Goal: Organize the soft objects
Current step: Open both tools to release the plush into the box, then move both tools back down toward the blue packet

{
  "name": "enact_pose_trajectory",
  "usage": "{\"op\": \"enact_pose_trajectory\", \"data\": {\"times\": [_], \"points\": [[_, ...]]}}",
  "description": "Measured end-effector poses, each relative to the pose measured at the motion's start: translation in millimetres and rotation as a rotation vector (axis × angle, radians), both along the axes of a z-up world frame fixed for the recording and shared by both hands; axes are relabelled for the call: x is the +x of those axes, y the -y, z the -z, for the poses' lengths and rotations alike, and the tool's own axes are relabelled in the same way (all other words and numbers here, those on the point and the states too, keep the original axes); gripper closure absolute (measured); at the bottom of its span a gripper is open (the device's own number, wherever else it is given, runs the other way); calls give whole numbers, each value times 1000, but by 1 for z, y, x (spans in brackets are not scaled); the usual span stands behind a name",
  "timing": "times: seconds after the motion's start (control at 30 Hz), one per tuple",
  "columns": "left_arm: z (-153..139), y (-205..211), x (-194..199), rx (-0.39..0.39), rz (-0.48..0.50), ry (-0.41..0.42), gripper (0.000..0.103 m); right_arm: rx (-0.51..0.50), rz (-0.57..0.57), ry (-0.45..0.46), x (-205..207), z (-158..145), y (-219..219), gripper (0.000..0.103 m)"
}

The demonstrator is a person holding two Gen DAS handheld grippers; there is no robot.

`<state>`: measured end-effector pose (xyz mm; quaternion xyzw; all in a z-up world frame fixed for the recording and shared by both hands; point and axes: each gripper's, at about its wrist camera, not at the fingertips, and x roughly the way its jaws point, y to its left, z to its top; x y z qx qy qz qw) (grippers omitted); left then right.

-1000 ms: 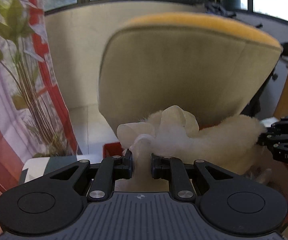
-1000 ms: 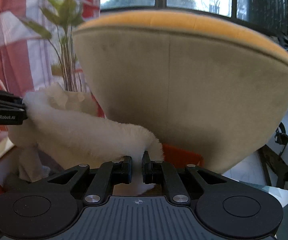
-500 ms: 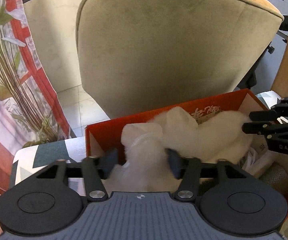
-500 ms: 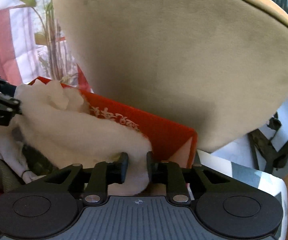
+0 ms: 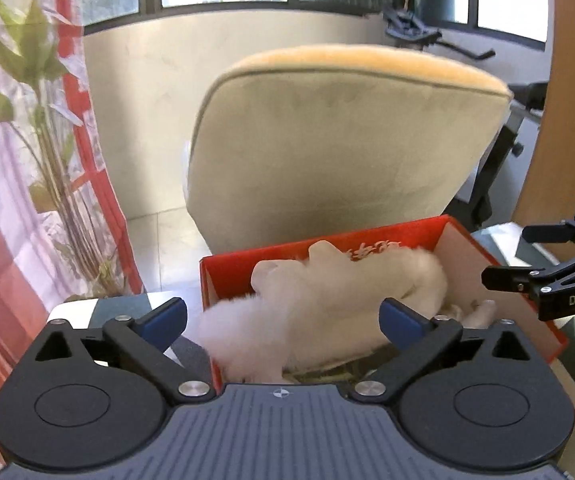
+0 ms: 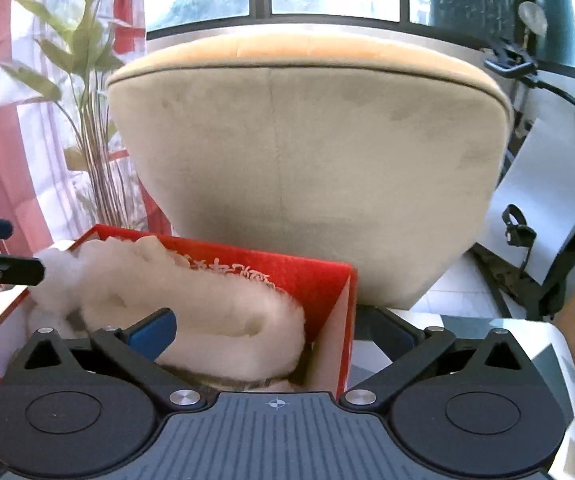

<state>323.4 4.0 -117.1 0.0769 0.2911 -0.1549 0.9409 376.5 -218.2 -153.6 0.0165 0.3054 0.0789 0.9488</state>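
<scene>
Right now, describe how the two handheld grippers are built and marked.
Both are matte black. The left gripper and right gripper each have a ribbed grey-blue body, two round discs, silver pivot screws, angled linkage arms and blue pads. White "DAS" lettering marks the right gripper's side in the left wrist view.

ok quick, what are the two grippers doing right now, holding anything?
Left gripper: open, just released the fluffy white plush item.
Right gripper: open, holding nothing; plush lies in the red cardboard box.

left tool (image 5: 283,316) just spread wide, right tool (image 6: 271,330) likewise
</scene>
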Motion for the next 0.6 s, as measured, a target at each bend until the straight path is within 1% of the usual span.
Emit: {"op": "enact_pose_trajectory", "data": {"times": [0.13, 0.3, 0.4, 0.53, 0.6], "points": [[-2, -11, -32, -47, -2, 20, 0, 12, 15, 48, -30, -6, 1, 1], [6, -29, -68, -91, -10, 26, 0, 39, 33, 99, -74, -7, 1, 0], [14, -43, -89, -111, -16, 18, 0, 86, 43, 112, -99, 0, -3, 0], [29, -64, -108, -130, -36, -10, 0, 112, 79, 135, -133, 13, -12, 0], [38, -74, -115, -147, -32, -30, 0, 123, 91, 140, -148, 22, -17, 0]]}}
